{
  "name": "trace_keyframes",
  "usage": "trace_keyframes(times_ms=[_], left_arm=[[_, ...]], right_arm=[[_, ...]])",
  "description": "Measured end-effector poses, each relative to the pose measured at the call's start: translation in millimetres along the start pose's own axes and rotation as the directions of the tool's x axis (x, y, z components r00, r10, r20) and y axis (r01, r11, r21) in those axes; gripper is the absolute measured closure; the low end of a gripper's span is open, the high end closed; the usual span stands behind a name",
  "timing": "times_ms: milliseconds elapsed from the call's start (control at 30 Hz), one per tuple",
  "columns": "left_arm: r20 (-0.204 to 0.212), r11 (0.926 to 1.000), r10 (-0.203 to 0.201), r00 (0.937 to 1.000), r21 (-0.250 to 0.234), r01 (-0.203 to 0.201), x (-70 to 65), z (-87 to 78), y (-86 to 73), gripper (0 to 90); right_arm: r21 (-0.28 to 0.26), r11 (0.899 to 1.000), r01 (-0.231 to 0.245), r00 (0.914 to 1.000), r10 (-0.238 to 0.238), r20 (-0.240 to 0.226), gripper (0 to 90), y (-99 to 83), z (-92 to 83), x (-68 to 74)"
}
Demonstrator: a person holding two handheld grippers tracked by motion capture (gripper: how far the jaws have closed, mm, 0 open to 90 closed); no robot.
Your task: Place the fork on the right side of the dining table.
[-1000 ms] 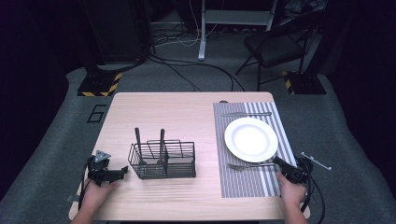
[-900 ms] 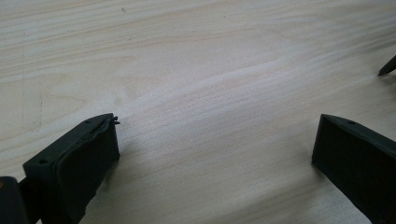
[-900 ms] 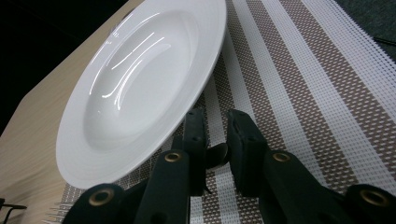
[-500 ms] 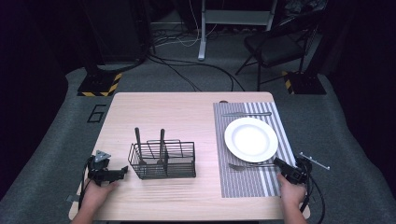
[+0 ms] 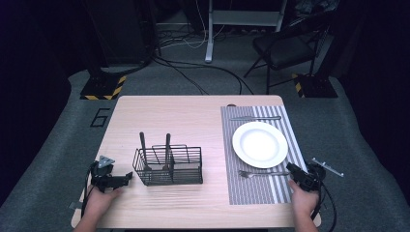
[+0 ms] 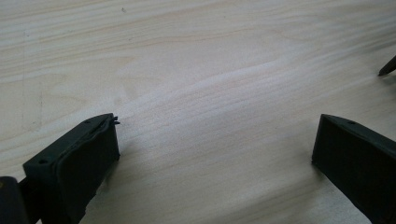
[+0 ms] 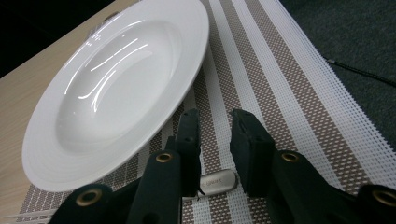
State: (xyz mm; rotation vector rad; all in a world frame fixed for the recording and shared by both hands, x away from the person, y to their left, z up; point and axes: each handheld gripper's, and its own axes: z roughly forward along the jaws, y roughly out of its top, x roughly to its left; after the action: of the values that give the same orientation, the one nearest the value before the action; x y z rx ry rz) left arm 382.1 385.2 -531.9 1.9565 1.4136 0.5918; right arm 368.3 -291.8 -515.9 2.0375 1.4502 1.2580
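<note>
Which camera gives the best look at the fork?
The high view: the whole fork lies on the striped placemat beside the plate. The right gripper view catches just its handle end between the jaws.

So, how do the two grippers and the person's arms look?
Both grippers, left gripper and right gripper, are black, each with two blocky black jaws; brass-coloured rivets show on the right one. The left carries a grey three-cornered plate. Black cables trail from each. The forearms are bare, without sleeves.

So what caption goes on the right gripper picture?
Right gripper over a fork handle, beside the white plate on a striped placemat.
</note>
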Motion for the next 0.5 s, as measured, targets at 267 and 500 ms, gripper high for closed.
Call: trace_keyframes(times_ms=[267,500], left_arm=[[0.0,1.0,0.0,1.0,0.0,0.0,0.0,0.0,0.0,0.2],[0.0,1.0,0.0,1.0,0.0,0.0,0.0,0.0,0.0,0.2]], right_arm=[[-0.053,0.995,0.089,0.9958,-0.09,-0.013,66.4,4.9,-11.5,15.1],[-0.065,0.983,0.172,0.9842,-0.174,-0.03,62.7,7.5,-17.0,28.6]])
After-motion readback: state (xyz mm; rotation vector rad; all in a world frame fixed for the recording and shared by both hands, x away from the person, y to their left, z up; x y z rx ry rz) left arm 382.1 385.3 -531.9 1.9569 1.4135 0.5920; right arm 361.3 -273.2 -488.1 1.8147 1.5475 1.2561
